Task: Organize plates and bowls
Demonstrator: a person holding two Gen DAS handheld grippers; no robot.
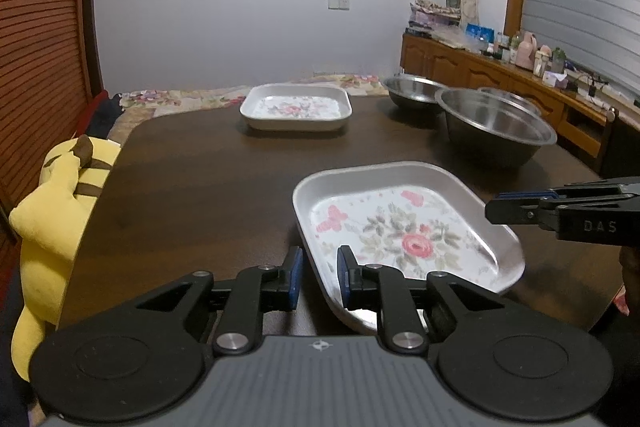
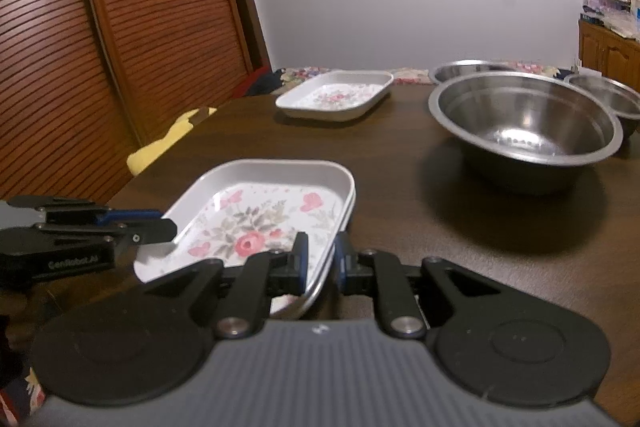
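Observation:
A white floral plate (image 1: pixel 400 227) (image 2: pixel 256 219) lies near me on the dark wooden table (image 1: pixel 200 187), held between both grippers. My left gripper (image 1: pixel 320 275) (image 2: pixel 168 227) straddles its left rim, with a dark gap between the outer pad and the rim. My right gripper (image 2: pixel 320 255) (image 1: pixel 494 207) is shut on the right rim, which there shows a double edge, as if two plates were nested. A second floral plate (image 1: pixel 296 107) (image 2: pixel 336 95) sits at the far side. A large steel bowl (image 1: pixel 496 123) (image 2: pixel 524 119) stands right of it, with two smaller steel bowls (image 1: pixel 416 91) (image 2: pixel 608 99) behind.
A yellow plush toy (image 1: pixel 52 219) (image 2: pixel 160 147) leans at the table's left edge beside slatted wooden doors (image 2: pixel 140 27). A flowered cloth lies beyond the far edge. A cluttered wooden sideboard (image 1: pixel 480 67) runs along the right wall.

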